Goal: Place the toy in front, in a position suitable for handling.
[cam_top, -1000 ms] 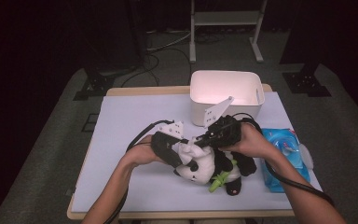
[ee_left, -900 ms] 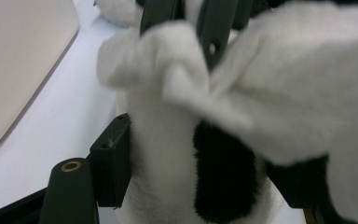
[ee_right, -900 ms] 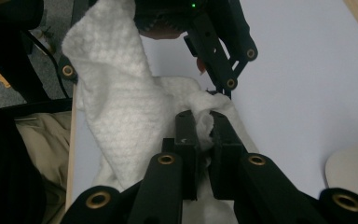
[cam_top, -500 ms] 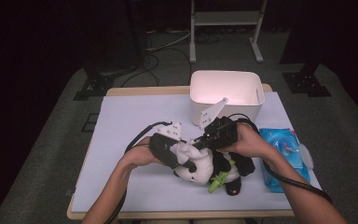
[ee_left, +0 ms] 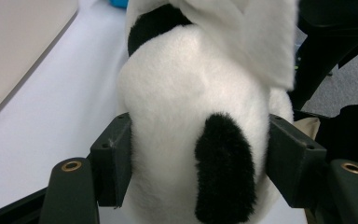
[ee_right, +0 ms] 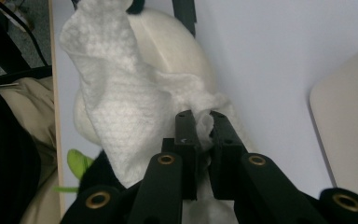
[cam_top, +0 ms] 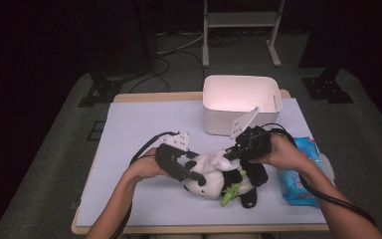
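Over panda (cam_top: 214, 179), wipe (ee_right: 121, 107) in right fingers (ee_right: 186, 135) shifted; left fingers (ee_left: 114, 156) clamping panda.

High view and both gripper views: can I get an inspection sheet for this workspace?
Surface: pale lilac mat on a wooden table.
Job's things: black-and-white plush panda lying on the mat; white textured wipe draped over it.
Clutter: white plastic bin at the far edge; blue wipes packet at the right.
Grippers: left gripper clamps the panda's body; right gripper is pinched shut on a corner of the wipe.
Cables: black cable loops from the left gripper; another trails along the right forearm.
Surroundings: grey carpet, dark stands, a white metal frame.
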Demonstrator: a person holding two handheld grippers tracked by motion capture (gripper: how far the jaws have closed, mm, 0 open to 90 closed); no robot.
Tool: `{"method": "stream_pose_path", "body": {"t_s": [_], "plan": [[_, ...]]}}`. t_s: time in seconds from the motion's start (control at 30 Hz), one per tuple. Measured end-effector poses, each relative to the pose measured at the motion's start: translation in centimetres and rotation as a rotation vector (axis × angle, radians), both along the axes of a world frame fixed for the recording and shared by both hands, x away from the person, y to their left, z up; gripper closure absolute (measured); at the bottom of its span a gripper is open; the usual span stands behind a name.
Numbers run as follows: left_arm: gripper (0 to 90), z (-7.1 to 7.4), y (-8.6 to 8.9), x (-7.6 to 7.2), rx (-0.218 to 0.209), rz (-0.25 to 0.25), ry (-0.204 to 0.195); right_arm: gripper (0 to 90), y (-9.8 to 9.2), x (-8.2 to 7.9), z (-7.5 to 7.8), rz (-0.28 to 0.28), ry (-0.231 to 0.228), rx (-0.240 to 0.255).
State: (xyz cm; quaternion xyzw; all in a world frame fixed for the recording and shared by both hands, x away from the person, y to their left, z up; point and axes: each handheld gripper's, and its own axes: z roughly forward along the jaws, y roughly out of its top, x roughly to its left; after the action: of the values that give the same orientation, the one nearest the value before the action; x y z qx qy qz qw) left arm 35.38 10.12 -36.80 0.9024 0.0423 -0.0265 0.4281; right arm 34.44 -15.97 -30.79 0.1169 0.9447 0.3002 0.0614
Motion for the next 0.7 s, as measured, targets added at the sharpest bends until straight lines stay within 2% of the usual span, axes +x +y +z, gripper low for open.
{"method": "stream_pose_path", "body": {"t_s": [0.03, 0.23, 0.27, 0.33, 0.53, 0.7], "plan": [[32.0, 0.0, 0.1, 0.1, -0.001, 0.002, 0.006, 82.9, -0.8, 0.0, 0.0, -0.01, 0.0, 0.01], [32.9, 0.0, 0.0, 0.3, 0.002, 0.004, 0.009, 82.9, -2.4, -0.2, 0.2, -0.041, 0.003, 0.027], [33.9, 0.1, 0.0, 0.4, 0.001, 0.018, 0.01, 82.9, -2.9, -0.3, 0.1, -0.049, 0.007, 0.034], [35.4, 0.1, 0.0, 0.7, 0.004, 0.041, 0.025, 82.9, -3.1, -0.4, -0.1, -0.056, 0.01, 0.033], [35.9, 0.2, 0.0, 0.9, 0.011, 0.042, 0.031, 83.3, -3.1, -0.8, -0.5, -0.059, 0.008, 0.025], [34.3, 0.0, 0.2, 0.9, 0.012, 0.039, 0.058, 83.3, -2.9, -1.3, -0.8, -0.053, 0.009, 0.025]]}}
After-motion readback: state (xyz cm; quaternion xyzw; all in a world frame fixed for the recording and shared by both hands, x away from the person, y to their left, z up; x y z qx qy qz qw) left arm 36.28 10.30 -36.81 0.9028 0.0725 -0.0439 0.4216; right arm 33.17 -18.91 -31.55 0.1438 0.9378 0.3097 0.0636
